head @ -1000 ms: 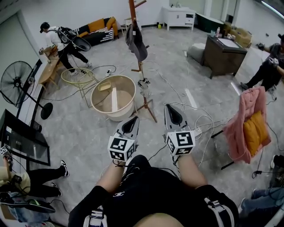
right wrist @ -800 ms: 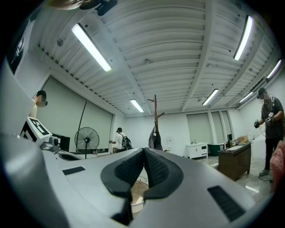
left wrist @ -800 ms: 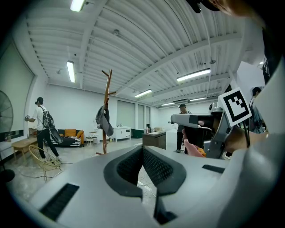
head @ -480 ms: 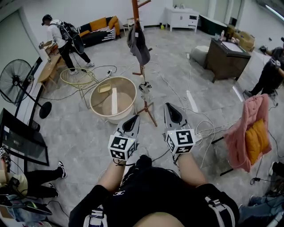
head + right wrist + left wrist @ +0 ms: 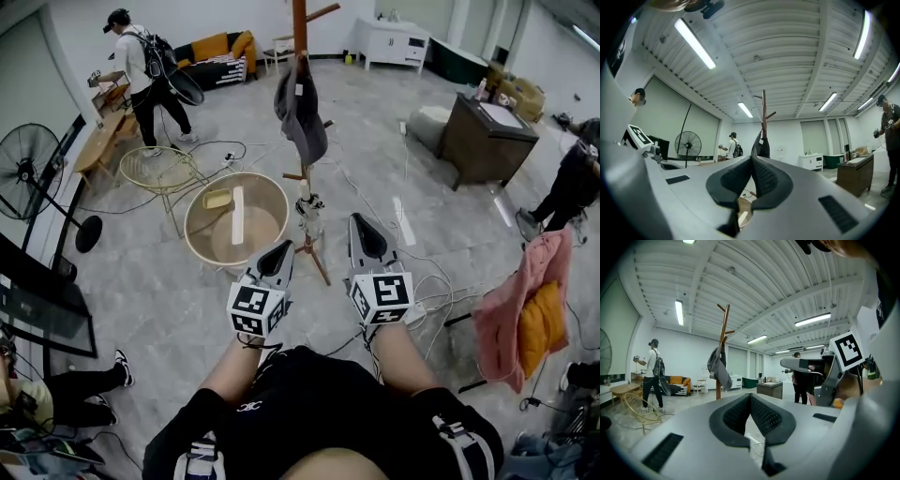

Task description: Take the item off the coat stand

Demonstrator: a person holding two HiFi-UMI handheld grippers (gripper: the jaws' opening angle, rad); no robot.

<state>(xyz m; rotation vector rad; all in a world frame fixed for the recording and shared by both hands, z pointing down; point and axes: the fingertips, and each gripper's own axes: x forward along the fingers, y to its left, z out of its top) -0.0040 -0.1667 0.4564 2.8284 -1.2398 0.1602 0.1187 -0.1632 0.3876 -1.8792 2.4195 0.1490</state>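
A wooden coat stand [image 5: 301, 56] rises ahead of me on spread legs. A dark grey garment [image 5: 300, 108] hangs from one of its pegs. The left gripper view shows the stand [image 5: 723, 341] and the garment [image 5: 719, 366] left of centre, some way off. The right gripper view shows the same garment [image 5: 761, 144] just above the jaw tips. My left gripper [image 5: 276, 258] and right gripper [image 5: 365, 238] are held side by side near my waist, short of the stand's base. Both are shut with nothing between the jaws.
A round wooden tub [image 5: 234, 219] sits left of the stand, a wire chair [image 5: 161, 171] behind it. Cables [image 5: 412, 272] trail over the floor. A standing fan [image 5: 28, 173] is at left, a pink coat on a chair [image 5: 511, 295] at right, and a person [image 5: 145, 66] stands at the back.
The stand, tub and floor have shifted lower and nearer in the head view. Both grippers keep their places and stay shut. The person at the back has straightened up.
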